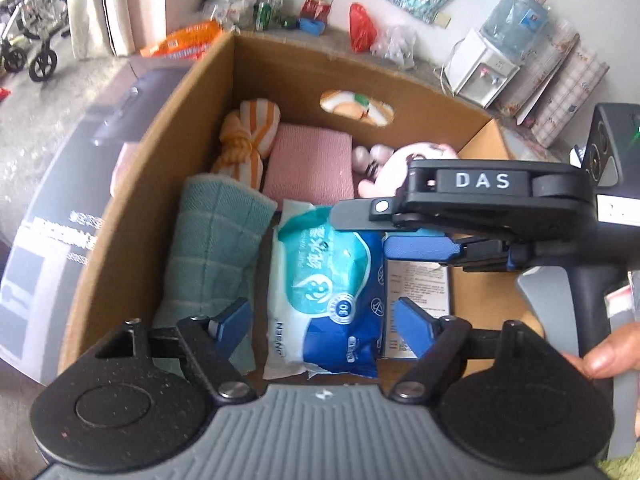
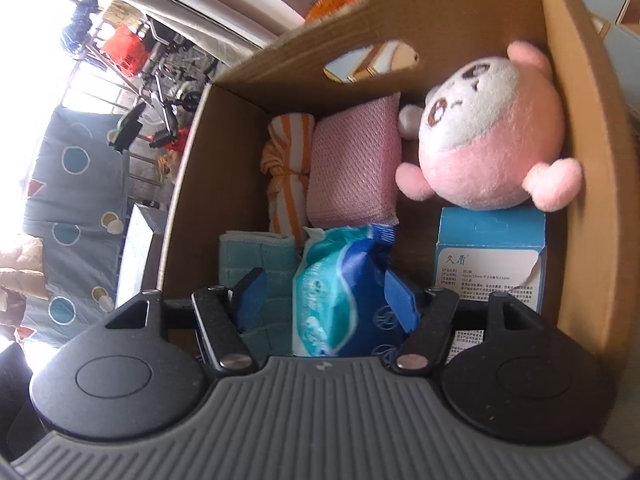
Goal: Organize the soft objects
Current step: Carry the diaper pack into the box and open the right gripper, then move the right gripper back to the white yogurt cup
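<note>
A blue and white wet-wipes pack (image 1: pixel 332 296) lies in the cardboard box (image 1: pixel 192 120), between the teal towel (image 1: pixel 212 256) and a blue and white carton (image 2: pixel 490 256). My left gripper (image 1: pixel 322 320) stands open astride the pack's near end, with a gap at each pad. My right gripper (image 2: pixel 326 298) is also open around the pack (image 2: pixel 340 292); its right pad sits close against the wrapper and the left pad is clear. Behind lie an orange-striped towel (image 2: pixel 286 160), a pink cloth (image 2: pixel 356 168) and a pink plush toy (image 2: pixel 492 132).
The right tool's black body (image 1: pixel 480 200) crosses the box from the right, held by a hand (image 1: pixel 612 352). The box walls stand high, with a handle hole (image 1: pixel 356 108) in the far wall. A water dispenser (image 1: pixel 484 68) and bags (image 1: pixel 362 26) stand beyond it.
</note>
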Available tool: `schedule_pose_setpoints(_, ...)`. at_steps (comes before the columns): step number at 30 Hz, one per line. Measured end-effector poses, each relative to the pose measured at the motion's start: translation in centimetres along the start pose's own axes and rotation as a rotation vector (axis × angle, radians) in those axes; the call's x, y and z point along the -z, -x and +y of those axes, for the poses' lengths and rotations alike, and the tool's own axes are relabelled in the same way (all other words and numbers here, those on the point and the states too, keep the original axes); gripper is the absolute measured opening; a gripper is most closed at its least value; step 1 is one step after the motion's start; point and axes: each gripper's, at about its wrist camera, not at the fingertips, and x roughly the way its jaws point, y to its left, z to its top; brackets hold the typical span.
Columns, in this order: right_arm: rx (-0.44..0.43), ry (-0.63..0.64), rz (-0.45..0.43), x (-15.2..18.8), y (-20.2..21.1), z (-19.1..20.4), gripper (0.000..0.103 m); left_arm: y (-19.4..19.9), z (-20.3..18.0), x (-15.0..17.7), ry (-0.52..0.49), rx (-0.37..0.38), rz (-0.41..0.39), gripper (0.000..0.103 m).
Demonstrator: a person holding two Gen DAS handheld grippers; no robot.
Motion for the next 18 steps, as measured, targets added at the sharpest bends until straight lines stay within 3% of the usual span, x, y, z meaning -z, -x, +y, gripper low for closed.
schedule_pose_setpoints(5, -0.093, -0.002, -0.065, -0.1, 4.2, 0.4, 0.066, 2.8, -0.7, 0.8, -0.016, -0.014, -0.072, 0.083)
schedule_pose_setpoints(10, -0.175, 0.038, -0.141, 1.5, 10.9, -0.3, 0.068, 6.2, -3.0, 2.7, -0.080, 0.009, -0.165, 0.086)
schedule_pose_setpoints(14, -0.180, 0.101, -0.226, 4.4, 18.7, -2.4, 0.072, 9.6, -5.7, 5.3, -0.142, 0.126, -0.274, 0.091)
schedule_pose_setpoints(18, -0.089, 0.144, -0.342, 7.9, 27.3, -5.8, 0.074, 11.0, -9.3, 8.8, -0.193, 0.266, -0.357, 0.095)
